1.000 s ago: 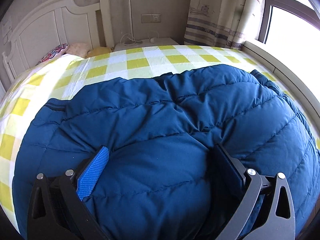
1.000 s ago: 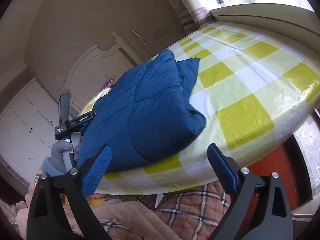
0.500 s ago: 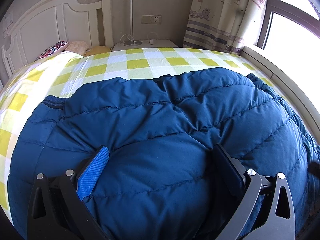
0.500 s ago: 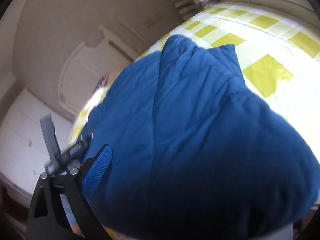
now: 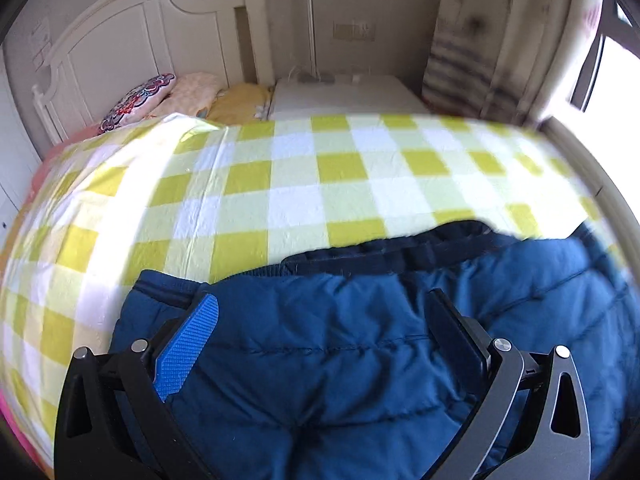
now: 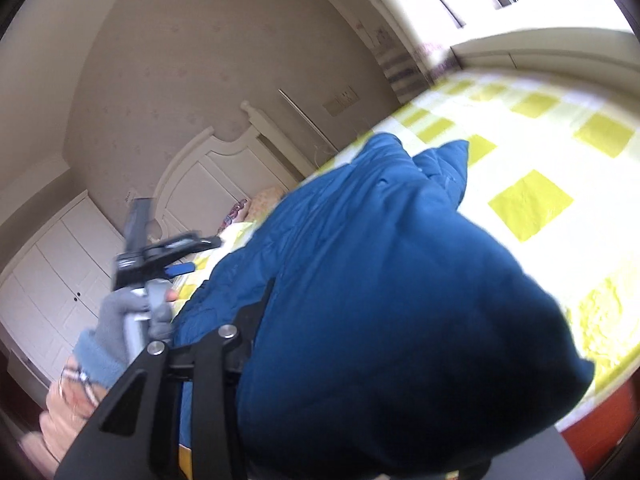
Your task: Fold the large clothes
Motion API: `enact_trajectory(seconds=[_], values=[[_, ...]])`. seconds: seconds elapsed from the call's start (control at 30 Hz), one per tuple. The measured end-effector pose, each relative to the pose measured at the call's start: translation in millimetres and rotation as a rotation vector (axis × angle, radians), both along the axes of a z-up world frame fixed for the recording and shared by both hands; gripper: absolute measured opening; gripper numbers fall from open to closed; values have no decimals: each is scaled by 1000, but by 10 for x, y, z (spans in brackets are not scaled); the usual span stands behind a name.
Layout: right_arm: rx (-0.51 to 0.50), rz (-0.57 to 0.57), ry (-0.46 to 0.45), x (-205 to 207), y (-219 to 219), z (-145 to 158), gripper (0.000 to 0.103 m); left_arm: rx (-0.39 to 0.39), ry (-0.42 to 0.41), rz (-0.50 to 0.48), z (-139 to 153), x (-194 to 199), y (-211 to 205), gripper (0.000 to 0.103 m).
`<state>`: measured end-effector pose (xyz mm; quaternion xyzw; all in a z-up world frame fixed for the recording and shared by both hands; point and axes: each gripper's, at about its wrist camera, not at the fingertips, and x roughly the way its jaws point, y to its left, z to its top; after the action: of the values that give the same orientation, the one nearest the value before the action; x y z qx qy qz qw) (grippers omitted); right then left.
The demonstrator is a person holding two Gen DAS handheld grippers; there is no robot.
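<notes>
A large blue quilted down jacket point(image 5: 360, 360) lies on the yellow and white checked bed cover point(image 5: 280, 192). My left gripper point(image 5: 320, 320) is open, its fingers spread over the jacket near its dark hem band. In the right wrist view the jacket point(image 6: 380, 280) bulges up and fills the frame. My right gripper point(image 6: 280, 320) shows only its left finger point(image 6: 248, 320), pressed against the jacket; the other finger is hidden behind the fabric. The left gripper also shows in the right wrist view point(image 6: 176, 256), held by a gloved hand.
A white headboard point(image 5: 140, 48) and pillows point(image 5: 160, 96) stand at the far end of the bed. A white nightstand point(image 5: 340, 96) and a curtain point(image 5: 480, 40) are behind. White wardrobe doors point(image 6: 52, 272) are at the left. The window sill point(image 6: 560, 56) runs along the bed.
The left gripper has pulled back toward the jacket's hem, so more bed cover shows. The right gripper has closed in on the jacket's edge and the jacket bulges upward.
</notes>
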<state>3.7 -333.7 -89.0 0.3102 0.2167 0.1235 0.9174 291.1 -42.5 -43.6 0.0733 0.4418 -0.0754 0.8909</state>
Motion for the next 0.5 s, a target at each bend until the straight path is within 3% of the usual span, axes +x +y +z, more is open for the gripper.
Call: enact_trajectory(seconds=[0.07,0.13,0.27,0.4,0.43,0.47,0.5], values=[[-17,4,-7,-16,4,34,38,57,50,-74,-225,-84,-118,99],[-29,5,-4,-11,13,42,38,72,-59,-62,-167,-343,-66,93],[-32,-1,-1,1,9,68,38,-62,-241,-78,146,-1180,280,93],[-64,-45,-6,-11,83,185,38,17,-252,-239,-68,-1927,200,96],[-70,-41,-10,-10,105,210,38,106,-236,-281,-270,-2110,103,96],[-88,-35,-13,-1,152,244,38,150,-234,-285,-394,-2194,75,96],[-133,-41,-25,-11,230,319,38,137,-253,-264,-464,-2308,141,96]])
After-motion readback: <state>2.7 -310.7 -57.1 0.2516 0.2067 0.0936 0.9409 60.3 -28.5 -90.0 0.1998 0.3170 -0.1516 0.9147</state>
